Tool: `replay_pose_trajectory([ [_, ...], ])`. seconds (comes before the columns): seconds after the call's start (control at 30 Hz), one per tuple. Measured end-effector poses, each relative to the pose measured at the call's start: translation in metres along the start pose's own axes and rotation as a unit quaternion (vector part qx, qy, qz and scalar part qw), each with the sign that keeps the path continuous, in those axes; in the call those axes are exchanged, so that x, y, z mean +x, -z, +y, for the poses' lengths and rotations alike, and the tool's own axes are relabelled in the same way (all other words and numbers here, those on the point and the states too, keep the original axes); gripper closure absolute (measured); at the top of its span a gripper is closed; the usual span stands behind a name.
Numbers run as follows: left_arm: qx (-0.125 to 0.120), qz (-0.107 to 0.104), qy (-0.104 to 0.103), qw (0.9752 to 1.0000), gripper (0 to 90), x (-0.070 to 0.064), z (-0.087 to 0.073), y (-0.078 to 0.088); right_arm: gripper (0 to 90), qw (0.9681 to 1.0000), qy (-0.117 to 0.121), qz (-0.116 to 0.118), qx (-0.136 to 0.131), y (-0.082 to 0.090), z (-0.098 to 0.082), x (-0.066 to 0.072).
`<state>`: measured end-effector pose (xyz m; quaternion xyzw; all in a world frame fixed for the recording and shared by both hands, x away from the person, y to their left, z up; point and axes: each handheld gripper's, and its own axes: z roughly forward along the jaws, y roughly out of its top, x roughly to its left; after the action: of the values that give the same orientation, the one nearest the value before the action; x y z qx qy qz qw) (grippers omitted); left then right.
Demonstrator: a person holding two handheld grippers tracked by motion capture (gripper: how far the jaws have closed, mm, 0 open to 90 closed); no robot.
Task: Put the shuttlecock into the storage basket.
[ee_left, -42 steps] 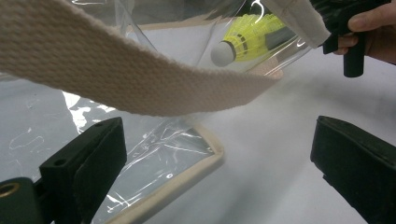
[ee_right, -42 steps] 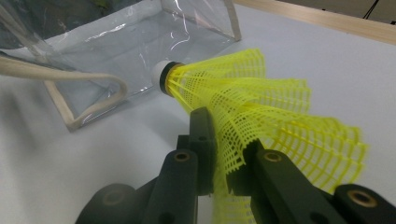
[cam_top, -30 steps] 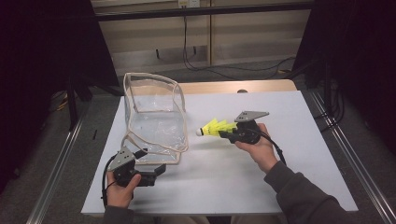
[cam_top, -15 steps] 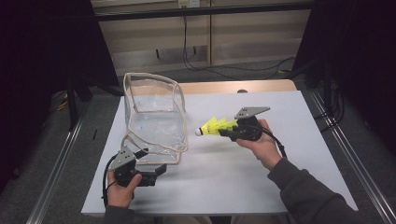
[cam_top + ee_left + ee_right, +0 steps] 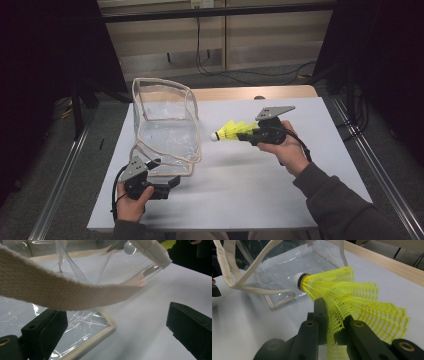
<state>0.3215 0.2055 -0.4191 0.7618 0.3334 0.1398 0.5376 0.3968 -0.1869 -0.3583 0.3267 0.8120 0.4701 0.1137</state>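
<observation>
Item: yellow shuttlecock, held in my right gripper above the white desk.

My right gripper is clamped on the mesh skirt, the white cork end pointing toward the clear bag, close beside its open mouth and apart from it. The bag stands on the desk, cream-trimmed, a cream strap drooping. My left gripper rests low by the bag's near corner, jaws spread wide, gripping nothing.

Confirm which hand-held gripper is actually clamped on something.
The right hand-held gripper: its jaws pinch the skirt of the yellow shuttlecock. The left hand-held gripper stands open on the table beside the clear bag, its pads pressing nothing.
</observation>
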Motion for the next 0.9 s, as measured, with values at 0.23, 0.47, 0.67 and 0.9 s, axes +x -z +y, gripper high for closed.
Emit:
replay_pose_trajectory([
  [0.23,0.000,-0.001,0.001,1.0000,3.6,0.001,0.000,0.000,82.8,1.0000,0.002,0.006,-0.001,0.005,0.012,-0.001],
  [0.47,-0.002,0.002,0.003,1.0000,3.6,0.002,0.000,0.000,82.8,0.9999,0.009,0.011,0.001,0.007,0.025,0.000],
  [0.67,0.000,0.001,0.002,1.0000,3.6,0.002,0.000,-0.001,82.8,0.9998,0.016,0.013,0.001,0.008,0.033,0.001],
  [0.9,0.000,0.002,0.003,1.0000,3.6,0.003,0.000,0.000,82.8,0.9996,0.021,0.017,0.004,0.008,0.040,0.003],
])
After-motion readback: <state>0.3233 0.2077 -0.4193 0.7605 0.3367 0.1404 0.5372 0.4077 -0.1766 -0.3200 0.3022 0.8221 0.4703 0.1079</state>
